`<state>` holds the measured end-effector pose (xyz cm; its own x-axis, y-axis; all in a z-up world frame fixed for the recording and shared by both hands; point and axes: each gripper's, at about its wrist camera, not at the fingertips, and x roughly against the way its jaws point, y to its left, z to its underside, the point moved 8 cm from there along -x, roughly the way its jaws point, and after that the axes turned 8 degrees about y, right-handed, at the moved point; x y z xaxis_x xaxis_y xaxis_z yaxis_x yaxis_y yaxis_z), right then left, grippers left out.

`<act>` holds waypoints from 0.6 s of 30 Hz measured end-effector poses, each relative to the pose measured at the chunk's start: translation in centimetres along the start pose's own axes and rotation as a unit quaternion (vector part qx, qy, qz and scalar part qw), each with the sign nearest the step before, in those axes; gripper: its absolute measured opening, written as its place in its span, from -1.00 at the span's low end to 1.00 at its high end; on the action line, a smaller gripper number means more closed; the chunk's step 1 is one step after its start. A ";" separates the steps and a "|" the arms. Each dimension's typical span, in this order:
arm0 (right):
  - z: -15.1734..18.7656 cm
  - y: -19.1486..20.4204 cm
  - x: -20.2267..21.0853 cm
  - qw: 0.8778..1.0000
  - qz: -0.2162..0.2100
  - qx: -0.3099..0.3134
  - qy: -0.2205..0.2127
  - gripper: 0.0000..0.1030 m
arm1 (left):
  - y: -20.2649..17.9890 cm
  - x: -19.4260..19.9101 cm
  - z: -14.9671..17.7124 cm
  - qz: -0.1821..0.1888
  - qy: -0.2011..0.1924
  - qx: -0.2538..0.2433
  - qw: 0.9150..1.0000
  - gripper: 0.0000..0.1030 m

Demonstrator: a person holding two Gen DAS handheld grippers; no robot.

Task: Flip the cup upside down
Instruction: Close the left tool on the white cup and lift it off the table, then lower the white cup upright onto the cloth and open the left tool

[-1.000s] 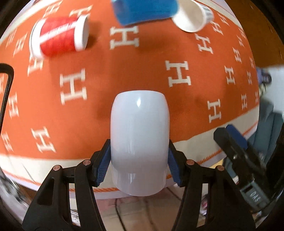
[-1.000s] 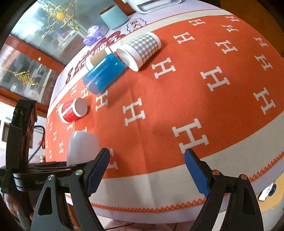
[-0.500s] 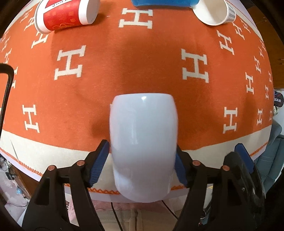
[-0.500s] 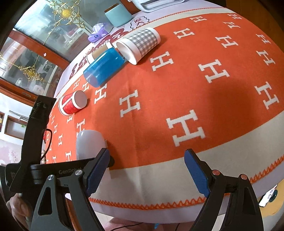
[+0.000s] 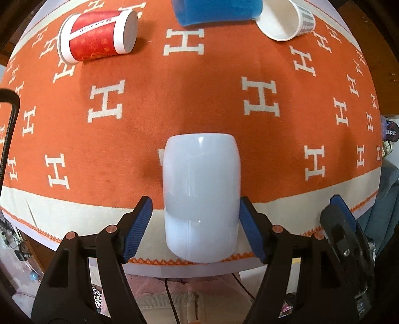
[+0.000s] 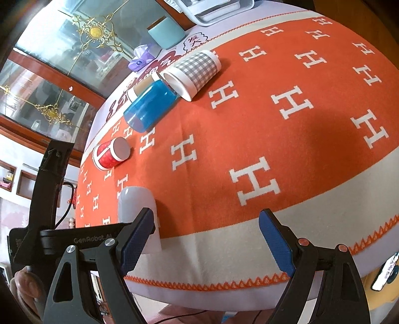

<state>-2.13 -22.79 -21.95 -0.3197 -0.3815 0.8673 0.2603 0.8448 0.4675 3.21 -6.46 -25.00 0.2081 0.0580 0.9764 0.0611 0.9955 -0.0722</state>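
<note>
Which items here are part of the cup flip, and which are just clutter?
In the job:
- white cup, standing upside down near the table edge
- left gripper, jaws apart around it

Lying about:
- red paper cup, on its side
- blue tumbler, on its side
- checked paper cup, on its side
- right gripper, open, idle

Cup point(image 5: 201, 197) stands on the cloth point(image 5: 199, 104) near its front edge, between left fingers point(image 5: 138, 225).

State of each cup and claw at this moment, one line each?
White cup: upside down on the cloth, between the left claw's fingers.
Left claw: open, left pad off the cup.
Right claw: open, empty.
Red cup: on its side.
Blue cup: on its side.
Checked cup: on its side.
</note>
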 end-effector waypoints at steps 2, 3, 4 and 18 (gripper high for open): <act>-0.1 0.1 0.2 1.000 -0.002 0.000 0.000 0.70 | 0.0 0.6 0.3 -0.002 -0.001 -0.007 1.000 0.32; -0.2 0.2 0.4 1.000 -0.003 0.002 -0.001 0.70 | 0.0 0.8 0.3 -0.003 -0.004 -0.011 1.000 0.32; -0.1 0.3 0.5 1.000 -0.003 0.004 -0.001 0.70 | -0.1 1.2 0.4 -0.005 -0.008 -0.015 1.000 0.32; -0.2 6.3 0.9 0.996 -0.015 0.081 0.041 0.70 | 4.4 8.5 1.1 0.014 -0.121 -0.023 0.992 0.32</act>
<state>-0.61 -17.89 -18.22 -0.2488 -0.4314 0.8672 0.0984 0.8795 0.4657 4.21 -1.55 -16.76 -0.0292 0.1074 0.9938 0.1037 0.9892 -0.1038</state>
